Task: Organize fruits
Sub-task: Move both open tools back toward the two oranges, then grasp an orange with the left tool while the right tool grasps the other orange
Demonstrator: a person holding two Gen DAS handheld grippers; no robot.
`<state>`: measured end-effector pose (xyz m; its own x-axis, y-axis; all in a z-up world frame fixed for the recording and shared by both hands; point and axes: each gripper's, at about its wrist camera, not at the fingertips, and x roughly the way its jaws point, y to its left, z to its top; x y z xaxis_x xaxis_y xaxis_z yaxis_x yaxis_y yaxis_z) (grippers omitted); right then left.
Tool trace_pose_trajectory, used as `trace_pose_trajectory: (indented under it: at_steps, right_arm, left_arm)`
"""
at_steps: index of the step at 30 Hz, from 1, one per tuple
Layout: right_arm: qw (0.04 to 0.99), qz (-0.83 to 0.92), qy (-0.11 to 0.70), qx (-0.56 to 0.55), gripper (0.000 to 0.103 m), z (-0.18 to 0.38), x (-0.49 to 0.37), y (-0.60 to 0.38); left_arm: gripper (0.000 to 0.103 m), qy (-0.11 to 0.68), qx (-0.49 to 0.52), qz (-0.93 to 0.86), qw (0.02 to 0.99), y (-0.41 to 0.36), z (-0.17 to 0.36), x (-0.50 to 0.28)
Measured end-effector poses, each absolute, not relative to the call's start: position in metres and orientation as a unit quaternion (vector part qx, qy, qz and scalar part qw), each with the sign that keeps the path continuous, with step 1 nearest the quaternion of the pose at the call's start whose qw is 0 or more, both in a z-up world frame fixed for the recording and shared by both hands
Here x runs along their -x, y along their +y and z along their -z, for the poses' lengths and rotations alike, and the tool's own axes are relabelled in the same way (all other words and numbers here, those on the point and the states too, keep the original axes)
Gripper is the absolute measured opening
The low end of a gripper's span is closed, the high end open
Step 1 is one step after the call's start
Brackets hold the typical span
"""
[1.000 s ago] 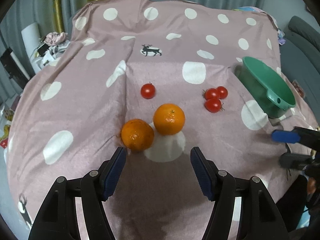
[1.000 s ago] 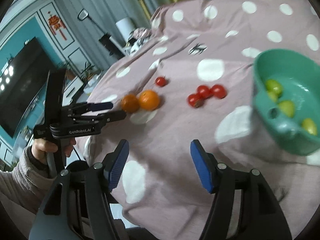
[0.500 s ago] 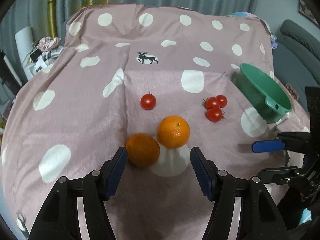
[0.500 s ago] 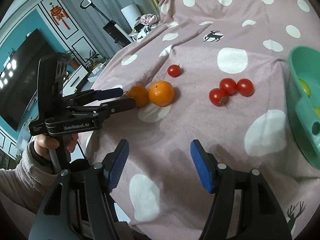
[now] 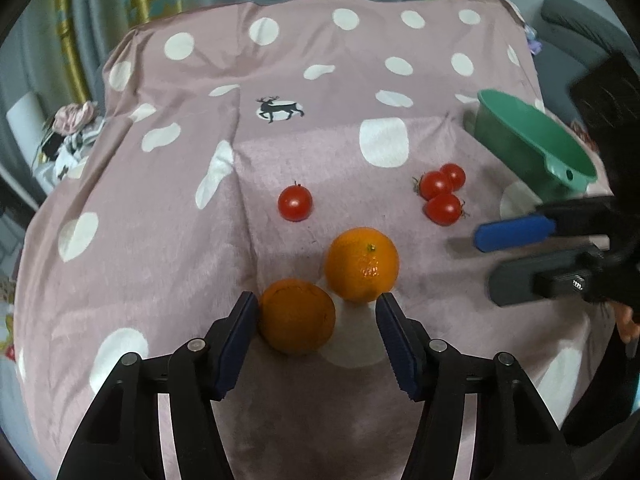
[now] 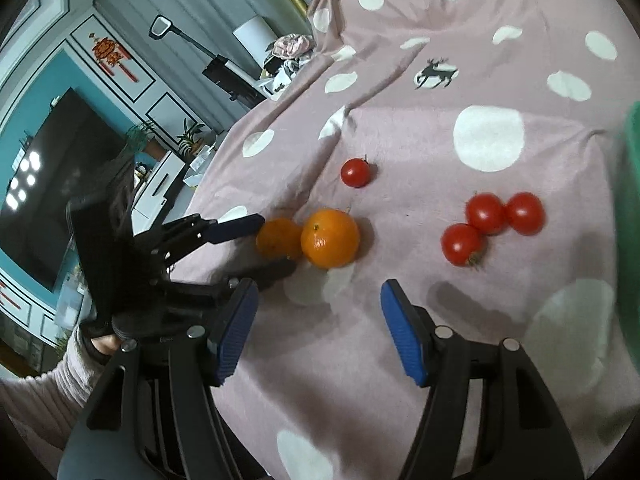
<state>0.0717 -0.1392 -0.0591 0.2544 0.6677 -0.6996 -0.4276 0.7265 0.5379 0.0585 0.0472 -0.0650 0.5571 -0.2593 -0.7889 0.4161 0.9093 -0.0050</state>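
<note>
Two oranges lie touching on the pink dotted cloth: a darker orange (image 5: 296, 316) (image 6: 278, 238) and a brighter orange (image 5: 362, 264) (image 6: 330, 237). My left gripper (image 5: 316, 304) (image 6: 276, 245) straddles the darker one. Its jaws are closing; the left pad is at the peel and the right pad stands clear. A single tomato (image 5: 295, 203) (image 6: 355, 173) and a cluster of three tomatoes (image 5: 440, 192) (image 6: 492, 220) lie farther back. My right gripper (image 6: 320, 288) (image 5: 492, 264) hovers open over bare cloth before the brighter orange. The green bowl (image 5: 532, 140) sits at the right.
The cloth-covered table drops away at its left and near edges. A person's hand and sleeve (image 6: 80, 360) hold the left gripper. Only a sliver of the bowl (image 6: 634, 200) shows at the right wrist view's edge. A TV and cabinets stand beyond the table.
My left gripper has moved forward until the darker orange sits between its jaws, which have narrowed. My right gripper has swung left toward the fruit, and the bowl has slid almost out of its view.
</note>
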Motion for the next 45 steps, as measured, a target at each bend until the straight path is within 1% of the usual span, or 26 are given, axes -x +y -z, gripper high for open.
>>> trace_pose_trajectory:
  at_steps: [4,9,13,19,23,29,39,45]
  right_arm:
    - [0.776,-0.339,0.518,-0.117,0.065,0.067,-0.089,-0.125]
    - [0.769,-0.34,0.529,-0.108,0.065,0.074,-0.104,-0.107]
    - [0.764,-0.341,0.538,-0.101,0.063,0.08,-0.111,-0.098]
    - [0.765,-0.332,0.542,-0.104,0.057,0.086,-0.12,-0.097]
    - [0.762,-0.325,0.549,-0.112,0.048,0.093,-0.124,-0.1]
    - [0.766,-0.313,0.547,-0.127,0.047,0.093,-0.122,-0.109]
    - [0.772,-0.299,0.54,-0.151,0.047,0.087,-0.096,-0.145]
    - [0.785,-0.282,0.533,-0.144,0.047,0.081,-0.078,-0.165]
  left_arm:
    - [0.061,0.432,-0.121,0.198,0.871,0.042,0.066,-0.063]
    - [0.057,0.437,-0.143,0.202,0.865,0.039,0.069,-0.073]
    - [0.044,0.438,-0.151,0.197,0.864,0.042,0.071,-0.076]
    - [0.044,0.436,-0.153,0.207,0.862,0.043,0.073,-0.081]
    - [0.044,0.437,-0.167,0.203,0.861,0.038,0.077,-0.083]
    - [0.044,0.443,-0.179,0.181,0.86,0.028,0.082,-0.085]
    - [0.044,0.454,-0.128,0.16,0.867,0.029,0.077,-0.078]
    - [0.044,0.452,-0.108,0.164,0.87,0.021,0.071,-0.07]
